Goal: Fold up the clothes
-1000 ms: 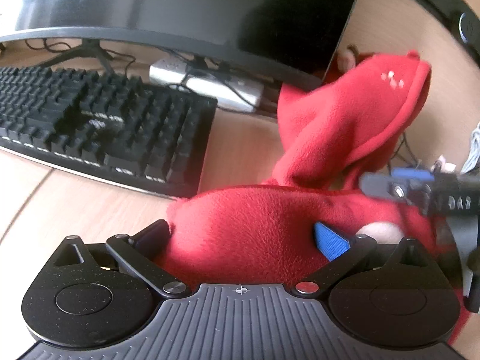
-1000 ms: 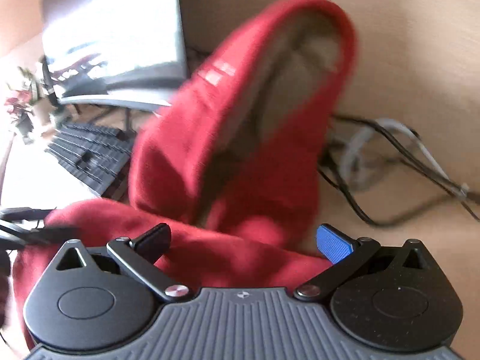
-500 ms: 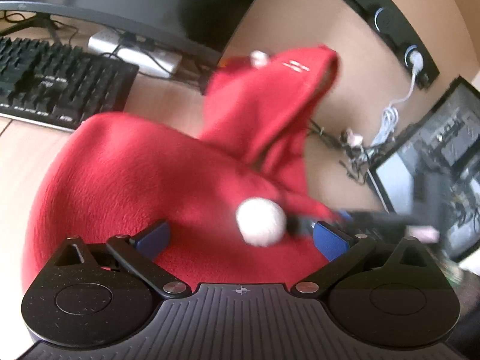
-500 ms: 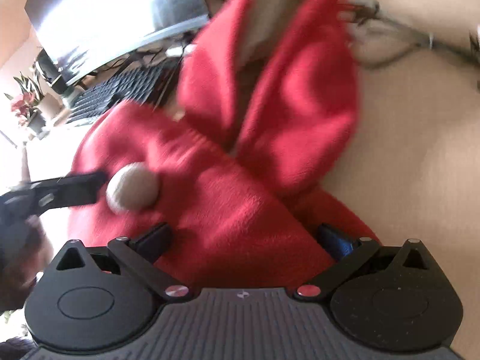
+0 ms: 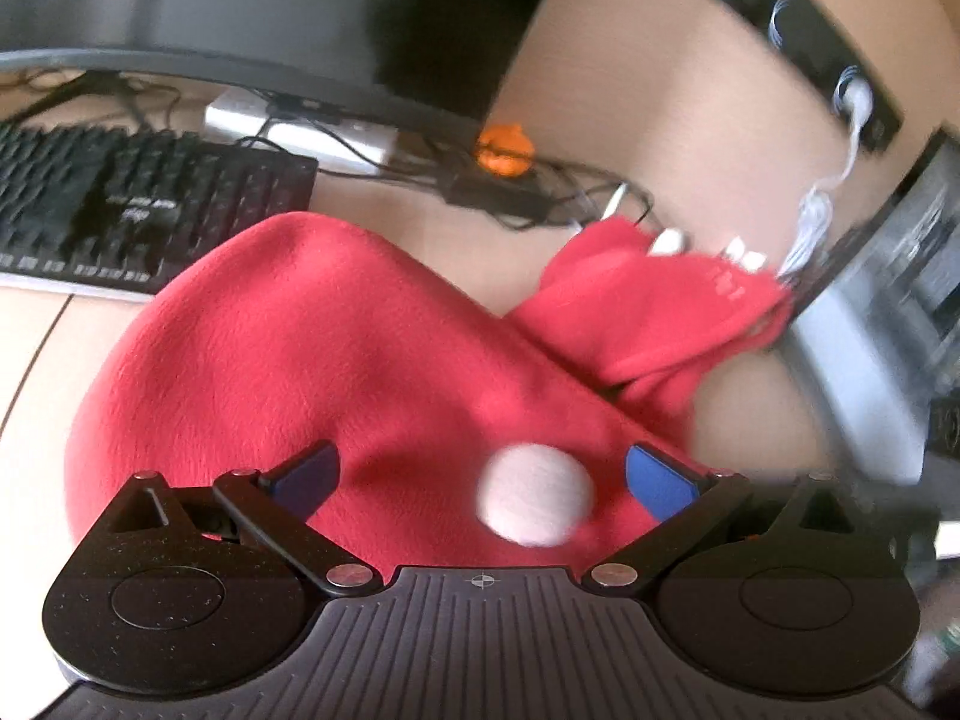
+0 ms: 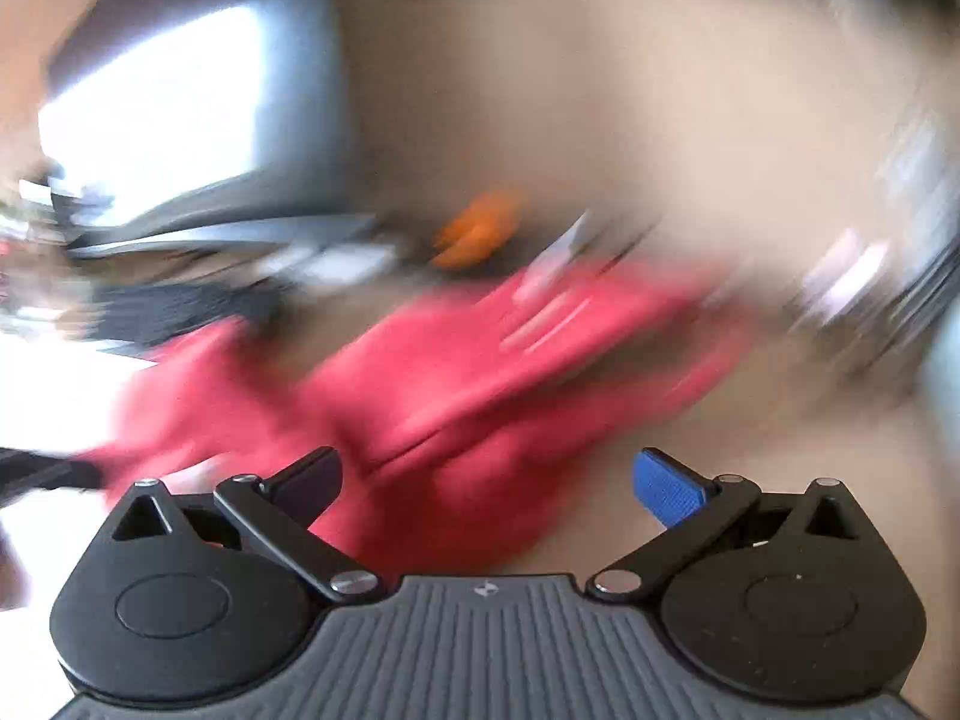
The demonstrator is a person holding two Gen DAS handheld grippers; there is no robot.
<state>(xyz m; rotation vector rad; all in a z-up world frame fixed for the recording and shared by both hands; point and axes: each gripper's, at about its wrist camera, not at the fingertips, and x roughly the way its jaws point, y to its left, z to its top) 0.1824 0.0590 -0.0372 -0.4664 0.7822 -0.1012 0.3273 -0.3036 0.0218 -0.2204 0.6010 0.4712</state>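
A red fleece garment with a white pompom lies on the wooden desk. Its far flap with white marks lies flat toward the back right. My left gripper is open, its blue-padded fingers spread over the near red cloth and the pompom. My right gripper is open just above the near edge of the same garment; that view is heavily blurred by motion. Neither gripper holds cloth.
A black keyboard lies at the back left under a dark monitor. Cables, a white box and a small orange object sit behind the garment. A second screen stands at the right.
The raised red flap has dropped flat onto the desk at the back right. Both grippers have let go of the cloth and pulled back; the right one is moving fast.
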